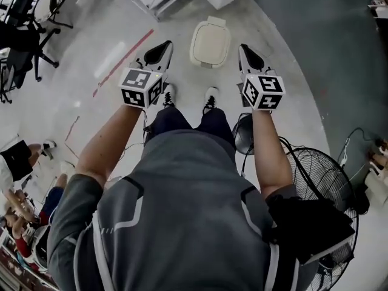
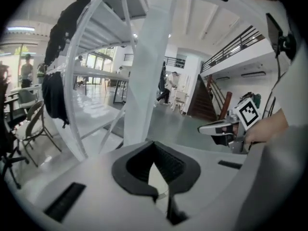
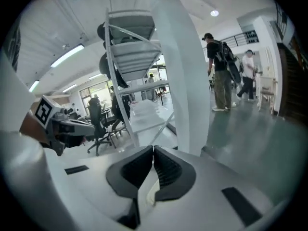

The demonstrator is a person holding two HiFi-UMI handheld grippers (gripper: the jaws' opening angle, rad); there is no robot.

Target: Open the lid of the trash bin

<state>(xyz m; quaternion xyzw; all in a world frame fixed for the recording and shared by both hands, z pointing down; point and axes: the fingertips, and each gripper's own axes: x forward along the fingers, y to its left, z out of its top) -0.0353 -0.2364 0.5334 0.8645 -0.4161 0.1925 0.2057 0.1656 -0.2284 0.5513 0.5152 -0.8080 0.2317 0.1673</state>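
In the head view, the cream trash bin [image 1: 210,41] stands on the floor just ahead of the person's shoes, its lid down. My left gripper [image 1: 164,46] is held in the air to the bin's left, and my right gripper [image 1: 244,49] to its right; neither touches the bin. In the left gripper view the black jaws of the left gripper [image 2: 154,145] meet at their tips with nothing held. The right gripper [image 3: 153,149] in its own view is likewise shut and empty. Both gripper views look out level across the hall, over the bin.
A standing fan [image 1: 324,177] lies low at the right behind the person. Office chairs [image 1: 24,29] stand at the far left. A red tape line [image 1: 124,56] crosses the floor. A white stair post [image 2: 147,66] rises just beyond the bin. People walk in the hall [image 3: 221,73].
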